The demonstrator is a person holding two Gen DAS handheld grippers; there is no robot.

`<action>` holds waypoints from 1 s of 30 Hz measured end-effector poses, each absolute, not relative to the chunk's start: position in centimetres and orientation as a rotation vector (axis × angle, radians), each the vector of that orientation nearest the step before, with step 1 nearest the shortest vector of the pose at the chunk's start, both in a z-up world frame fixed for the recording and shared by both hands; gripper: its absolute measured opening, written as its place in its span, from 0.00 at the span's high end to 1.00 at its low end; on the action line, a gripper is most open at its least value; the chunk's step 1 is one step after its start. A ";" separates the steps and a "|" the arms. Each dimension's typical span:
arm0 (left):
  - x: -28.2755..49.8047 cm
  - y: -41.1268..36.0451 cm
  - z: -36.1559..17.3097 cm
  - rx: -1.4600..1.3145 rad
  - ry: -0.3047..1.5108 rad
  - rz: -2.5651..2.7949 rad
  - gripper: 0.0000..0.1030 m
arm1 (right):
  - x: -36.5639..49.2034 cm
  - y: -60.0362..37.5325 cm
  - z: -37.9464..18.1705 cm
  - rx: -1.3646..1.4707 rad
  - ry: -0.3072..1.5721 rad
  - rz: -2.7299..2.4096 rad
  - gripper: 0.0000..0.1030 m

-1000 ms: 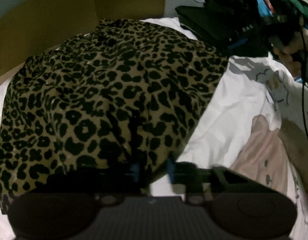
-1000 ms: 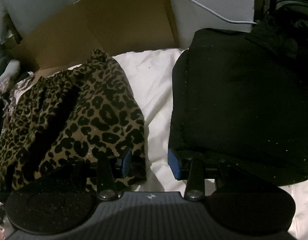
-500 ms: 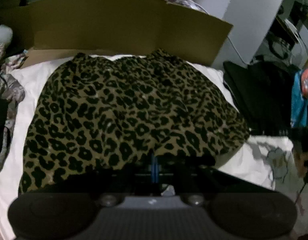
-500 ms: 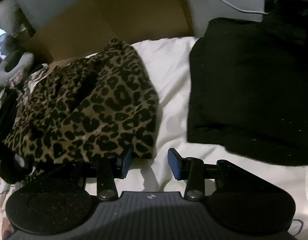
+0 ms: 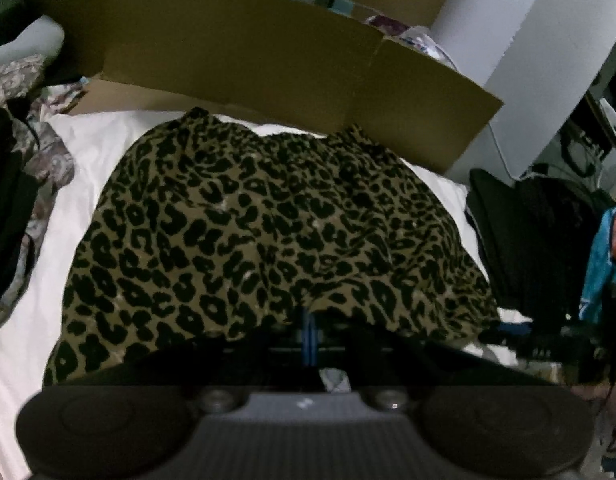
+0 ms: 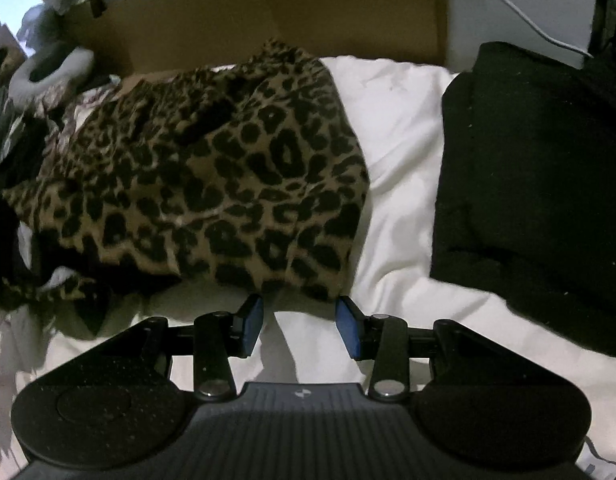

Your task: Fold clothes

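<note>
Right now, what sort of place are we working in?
Probably a bedroom: the leopard-print garment lies on a white bedsheet, with a folded black garment beside it and a cardboard box behind.

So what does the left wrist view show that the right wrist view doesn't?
Only the left wrist view shows the left gripper, shut on the leopard-print garment, and a turquoise item at the right edge. Only the right wrist view shows the right gripper, open just short of the garment's near edge. Both show the garment, white bedding, cardboard and folded black clothing.
</note>
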State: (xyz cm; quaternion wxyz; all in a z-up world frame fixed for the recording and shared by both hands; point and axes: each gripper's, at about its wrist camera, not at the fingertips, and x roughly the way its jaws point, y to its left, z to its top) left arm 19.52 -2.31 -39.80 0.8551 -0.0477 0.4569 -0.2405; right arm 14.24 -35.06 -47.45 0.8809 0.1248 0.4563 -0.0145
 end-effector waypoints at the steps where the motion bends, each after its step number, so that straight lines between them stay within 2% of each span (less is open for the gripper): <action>1: 19.6 -2.2 -39.8 -0.103 0.961 -0.504 0.99 | 14.2 -35.1 -47.5 0.257 0.949 -0.040 0.54; 14: 19.9 -1.7 -40.1 -0.122 0.969 -0.492 0.99 | 14.5 -36.1 -45.1 0.317 0.835 -0.085 0.54; 21: 19.8 -1.7 -40.2 -0.127 0.974 -0.492 0.99 | 14.8 -38.3 -45.4 0.415 0.826 -0.176 0.54; 26: 19.6 -2.0 -40.4 -0.118 0.976 -0.501 0.99 | 15.6 -38.3 -45.7 0.383 0.854 -0.204 0.56; 27: 19.6 -2.1 -40.5 -0.121 0.978 -0.502 0.99 | 15.8 -38.2 -46.0 0.378 0.867 -0.207 0.57; 29: 19.5 -2.1 -40.5 -0.127 0.983 -0.508 0.99 | 16.1 -38.3 -46.6 0.398 0.897 -0.198 0.72; 30: 19.4 -2.2 -40.5 -0.129 0.985 -0.514 0.99 | 16.1 -38.4 -46.8 0.410 0.905 -0.189 0.87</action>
